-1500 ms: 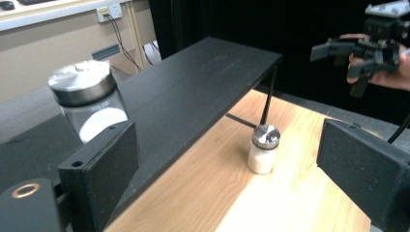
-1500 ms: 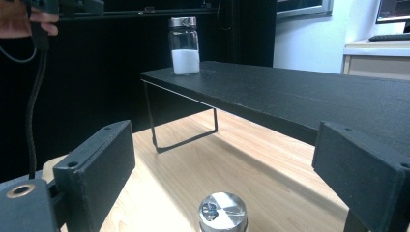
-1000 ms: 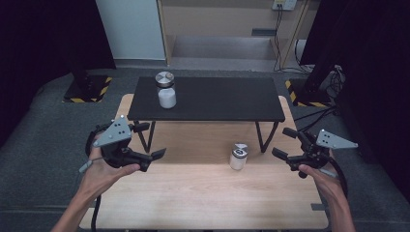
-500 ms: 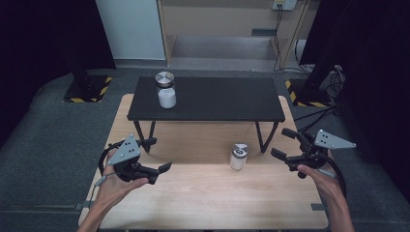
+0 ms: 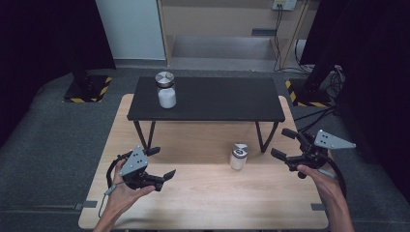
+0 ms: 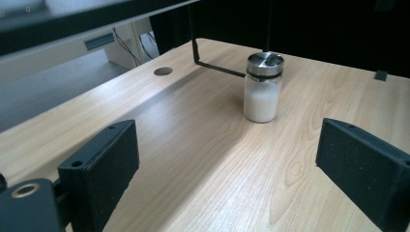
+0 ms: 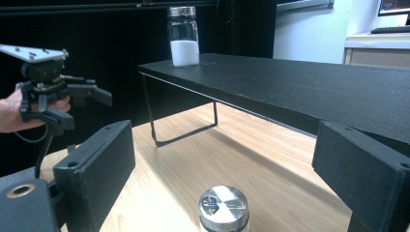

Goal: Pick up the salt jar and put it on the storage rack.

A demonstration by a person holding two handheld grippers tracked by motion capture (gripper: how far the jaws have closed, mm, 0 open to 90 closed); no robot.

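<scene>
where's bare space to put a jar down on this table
Free: the wooden table between the left claw and the jar, and the black shelf right of its own jar. Tighter: the gap between the lower jar and the right claw, and under the shelf.

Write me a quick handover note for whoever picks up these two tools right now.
Left tool: open, empty, low over the wooden table.
Right tool: open, empty, facing the near jar from the right.
Near jar: upright on the wooden table, in front of the black shelf.
Second jar: upright on the shelf's left end.
Done: nothing gripped.
Left: probably grasping the near jar.
</scene>
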